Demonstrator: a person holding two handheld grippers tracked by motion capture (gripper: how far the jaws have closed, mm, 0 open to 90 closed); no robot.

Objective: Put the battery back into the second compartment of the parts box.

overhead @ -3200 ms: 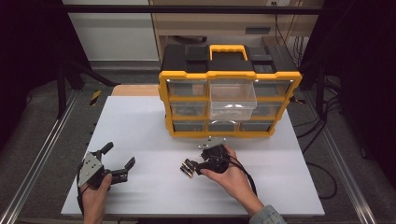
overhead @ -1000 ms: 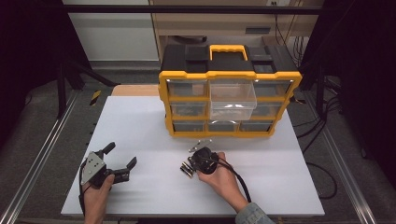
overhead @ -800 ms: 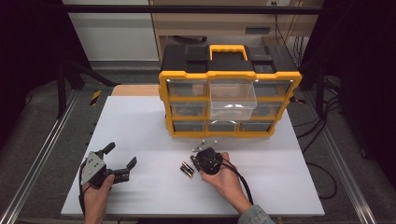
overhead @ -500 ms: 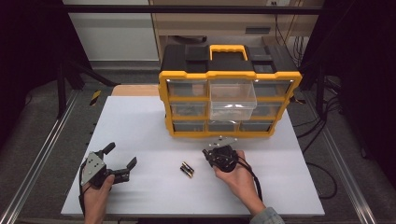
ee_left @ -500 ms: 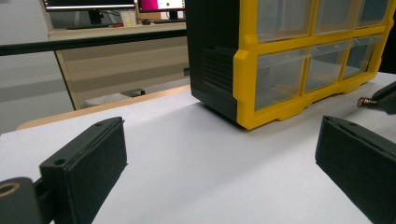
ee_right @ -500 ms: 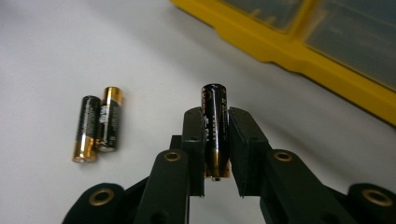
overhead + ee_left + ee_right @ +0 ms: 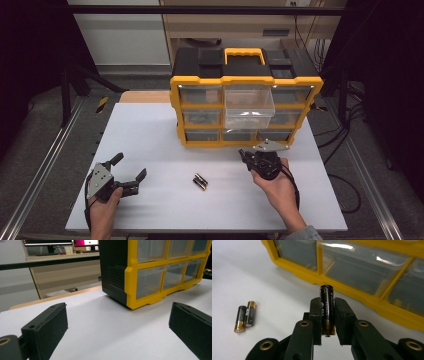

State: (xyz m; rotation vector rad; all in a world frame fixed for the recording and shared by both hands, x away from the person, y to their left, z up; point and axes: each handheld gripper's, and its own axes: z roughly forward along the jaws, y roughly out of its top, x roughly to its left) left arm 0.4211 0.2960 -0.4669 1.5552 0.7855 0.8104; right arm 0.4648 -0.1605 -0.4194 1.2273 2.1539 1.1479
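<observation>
My right gripper (image 7: pixel 327 302) is shut on a black and gold battery (image 7: pixel 326 307) that stands up between its pads. In the high view the right gripper (image 7: pixel 246 155) hovers just before the yellow and black drawer cabinet (image 7: pixel 245 80), below its pulled-out clear middle drawer (image 7: pixel 249 104). Two more batteries (image 7: pixel 200 182) lie side by side on the white table (image 7: pixel 150 135), to the left of that hand; the same two batteries (image 7: pixel 245 316) lie at the left of the right gripper view. My left gripper (image 7: pixel 131 171) rests open at the table's front left, nothing between its fingers (image 7: pixel 47 325).
The drawer cabinet (image 7: pixel 155 270) stands at the table's back centre, with several clear drawers. A metal frame rail (image 7: pixel 45 160) runs along the left side. Cables (image 7: pixel 345 185) trail on the floor at the right.
My right gripper picked one battery from the group, then rose and moved right and toward the cabinet with it. Two batteries stay on the table. The left gripper has not moved.
</observation>
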